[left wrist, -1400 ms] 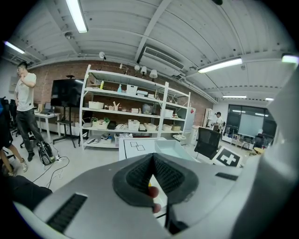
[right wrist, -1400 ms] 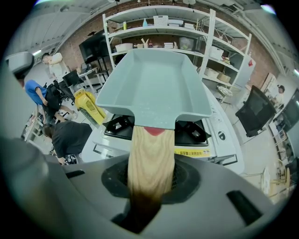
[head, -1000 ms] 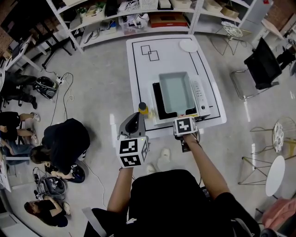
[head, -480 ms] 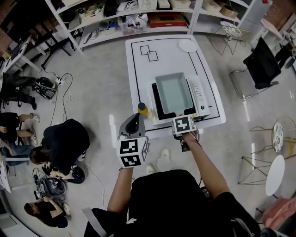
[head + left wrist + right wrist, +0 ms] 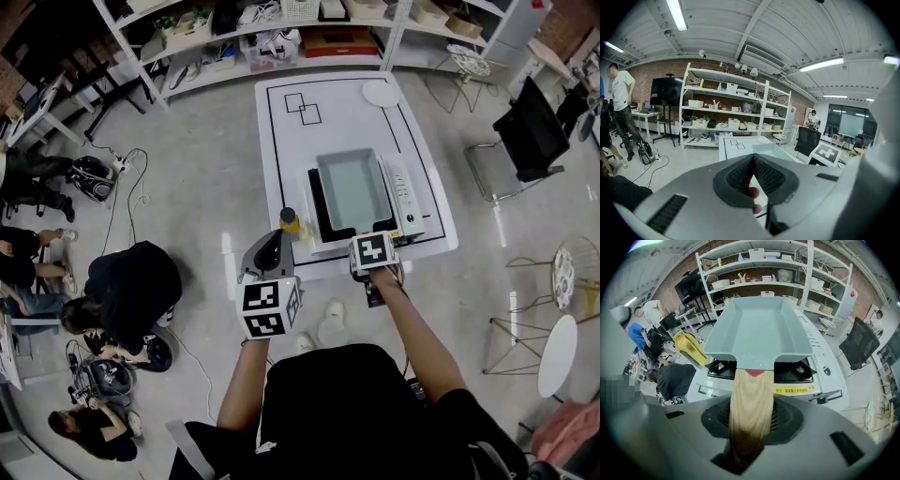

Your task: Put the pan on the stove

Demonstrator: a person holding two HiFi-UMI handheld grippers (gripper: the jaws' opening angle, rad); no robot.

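Pan (image 5: 352, 187) set on the stove (image 5: 405, 202), gripped by its handle (image 5: 750, 399).
Reaches forward with the right arm, right gripper (image 5: 373, 234) tipped steeply down at the near edge of the table (image 5: 281, 141). Clamps the wooden handle, jaws just eased slightly wider. Holds the left gripper (image 5: 273, 240) close to level beside a yellow bottle (image 5: 291, 221), jaws pressed together on nothing. Since a second ago, has lowered the pan from a raised position onto the black stove top.

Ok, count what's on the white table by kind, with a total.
Grey-blue rectangular pan with wooden handle: 1
White stove with black top: 1
Yellow bottle with dark cap: 1
White round plate: 1
Total: 4
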